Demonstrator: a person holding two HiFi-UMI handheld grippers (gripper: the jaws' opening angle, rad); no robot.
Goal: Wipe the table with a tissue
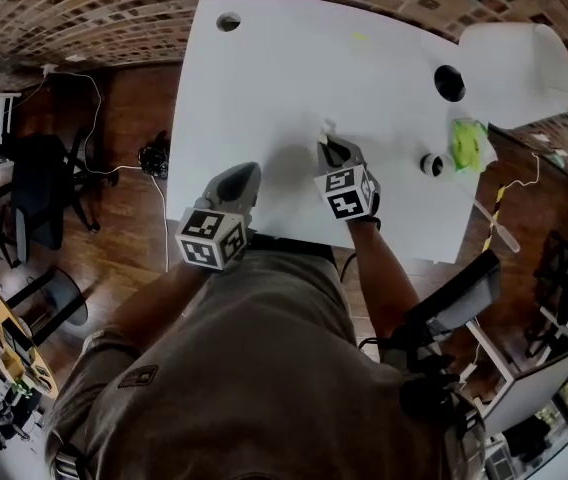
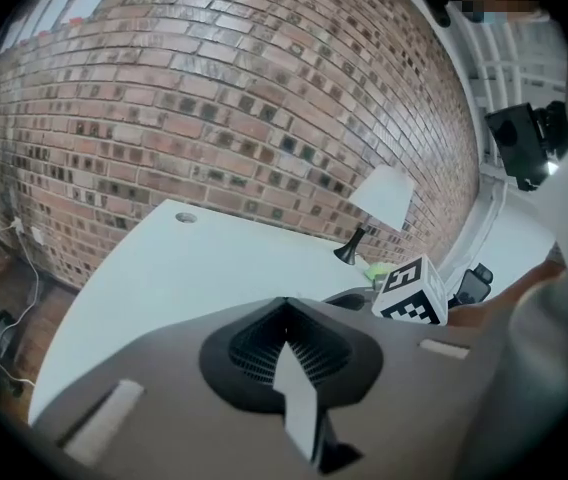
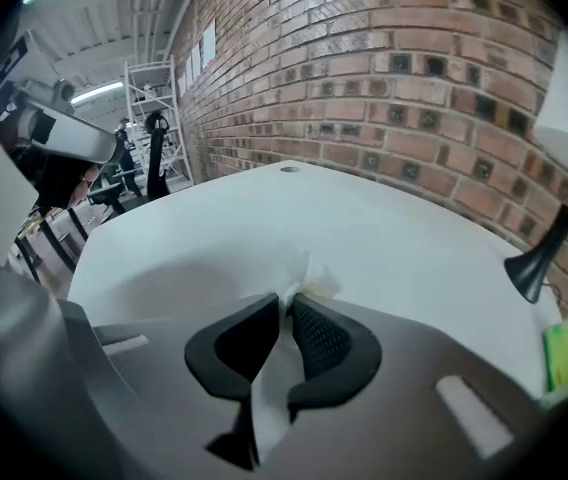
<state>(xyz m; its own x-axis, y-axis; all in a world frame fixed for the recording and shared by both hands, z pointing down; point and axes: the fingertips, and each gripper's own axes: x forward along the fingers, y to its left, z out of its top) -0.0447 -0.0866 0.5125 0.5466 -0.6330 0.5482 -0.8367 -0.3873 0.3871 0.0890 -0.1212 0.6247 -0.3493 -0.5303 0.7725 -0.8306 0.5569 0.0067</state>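
Holding white tissue point(image 3: 314, 280) in right tongs point(image 1: 327, 148), closed tight on it, over the desk point(image 1: 294, 68) middle | left tongs point(image 1: 246, 171) closed together, empty, at desk's near edge, left of right tongs

The table point(image 1: 264, 78) is left bare across the whole stretch to the left of the lamp point(image 1: 517, 60) — free passage is offered there. Room is narrowed only by the lamp's foot, where a green packet point(image 1: 469, 144) and a small round object point(image 1: 431, 164) are set just in front of it.
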